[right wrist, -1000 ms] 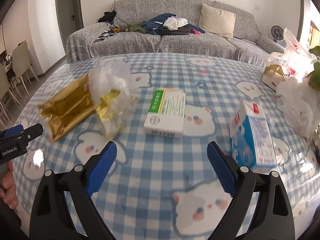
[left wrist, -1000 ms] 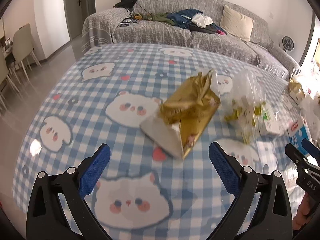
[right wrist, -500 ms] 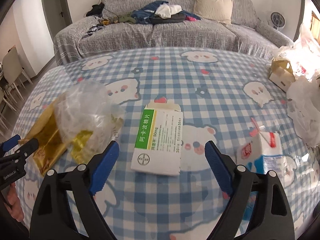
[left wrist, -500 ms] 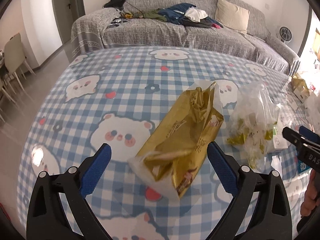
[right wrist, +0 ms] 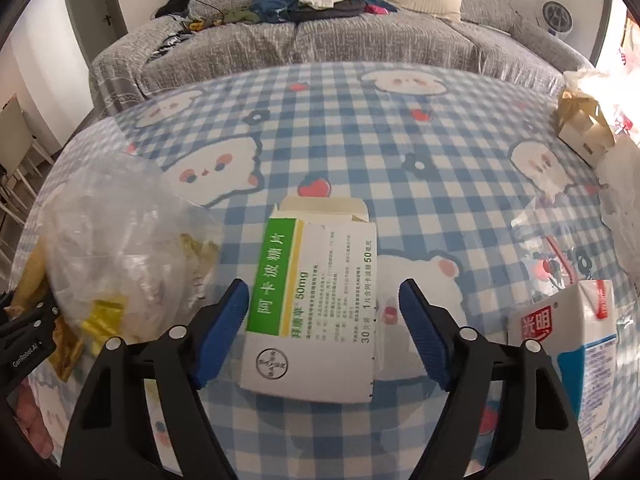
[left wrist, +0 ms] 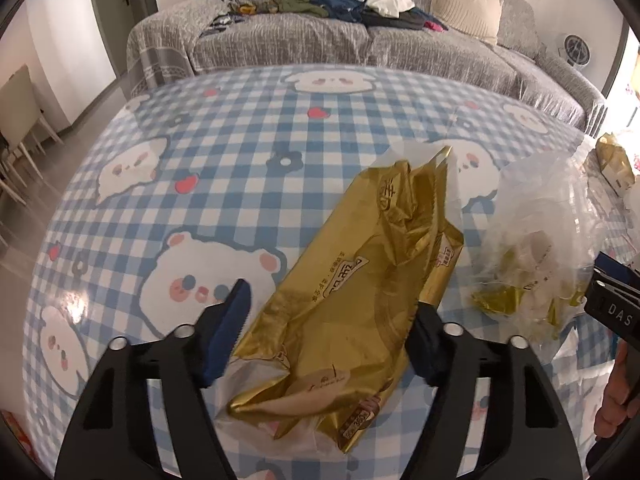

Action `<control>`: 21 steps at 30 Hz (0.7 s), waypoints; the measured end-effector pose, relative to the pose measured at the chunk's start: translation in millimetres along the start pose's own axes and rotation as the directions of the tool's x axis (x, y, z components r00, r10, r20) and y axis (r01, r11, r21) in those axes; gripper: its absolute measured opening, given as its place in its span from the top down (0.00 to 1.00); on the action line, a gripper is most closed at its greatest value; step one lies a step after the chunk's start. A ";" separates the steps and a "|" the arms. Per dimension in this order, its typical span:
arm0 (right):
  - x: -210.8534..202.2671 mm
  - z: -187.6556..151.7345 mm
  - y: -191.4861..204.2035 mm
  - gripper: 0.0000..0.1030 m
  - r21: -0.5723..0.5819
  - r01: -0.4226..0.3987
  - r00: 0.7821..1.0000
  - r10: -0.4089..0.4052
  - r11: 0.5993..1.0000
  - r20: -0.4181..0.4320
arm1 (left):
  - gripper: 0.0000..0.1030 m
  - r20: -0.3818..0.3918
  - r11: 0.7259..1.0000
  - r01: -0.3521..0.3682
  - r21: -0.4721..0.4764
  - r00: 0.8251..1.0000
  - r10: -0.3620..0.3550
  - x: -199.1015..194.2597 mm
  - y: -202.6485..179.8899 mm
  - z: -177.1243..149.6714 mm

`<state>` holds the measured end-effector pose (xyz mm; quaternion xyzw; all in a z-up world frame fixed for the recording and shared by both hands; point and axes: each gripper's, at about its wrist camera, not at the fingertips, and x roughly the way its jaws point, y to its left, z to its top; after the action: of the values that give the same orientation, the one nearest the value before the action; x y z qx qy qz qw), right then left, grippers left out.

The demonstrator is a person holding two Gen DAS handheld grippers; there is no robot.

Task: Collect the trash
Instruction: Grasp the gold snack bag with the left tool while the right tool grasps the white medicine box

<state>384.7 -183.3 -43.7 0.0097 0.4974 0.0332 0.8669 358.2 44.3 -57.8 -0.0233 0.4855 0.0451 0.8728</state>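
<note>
A crumpled gold foil wrapper point(left wrist: 360, 300) lies on the blue checked tablecloth point(left wrist: 224, 160), between the jaws of my left gripper point(left wrist: 332, 300). These jaws are closing; the left pad stands just clear of the foil and the right pad is partly hidden behind it. A white and green medicine box point(right wrist: 316, 312) lies flat between the jaws of my right gripper point(right wrist: 323, 286), which are also closing, with a gap still showing on the right side. A clear plastic bag point(left wrist: 536, 248) with gold scraps sits between the two grippers.
A milk carton point(right wrist: 576, 344) stands to the right of the medicine box. A small beige box point(right wrist: 580, 128) and white plastic bags point(right wrist: 624, 200) sit at the table's far right. A grey sofa point(left wrist: 360, 48) with clothes stands behind the table, chairs point(left wrist: 20, 112) to the left.
Both grippers have moved forward and down over their items. The gold wrapper now lies between the left jaws and the medicine box between the right jaws. Both pairs of jaws have narrowed.
</note>
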 end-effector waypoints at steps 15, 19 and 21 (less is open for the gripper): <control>6.4 -3.5 4.9 0.43 -0.009 0.020 1.000 -0.020 1.000 -0.003 | 0.88 -0.019 0.999 0.013 -0.038 1.000 -0.014 3.2 -1.5 -7.8; 4.3 -3.3 5.8 0.43 -0.016 0.026 1.000 -0.026 1.000 0.003 | 0.92 -0.016 0.999 0.012 -0.041 1.000 -0.012 1.9 -3.4 -8.7; 2.5 -3.1 6.6 0.43 -0.022 0.031 0.999 -0.031 0.999 0.009 | 0.95 -0.009 0.998 0.019 -0.053 1.000 -0.019 -0.3 -2.2 -9.0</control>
<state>383.0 -176.5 -47.1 -0.0077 0.4933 0.0252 0.8695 350.6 41.4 -62.3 -0.0511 0.4882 0.0494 0.8698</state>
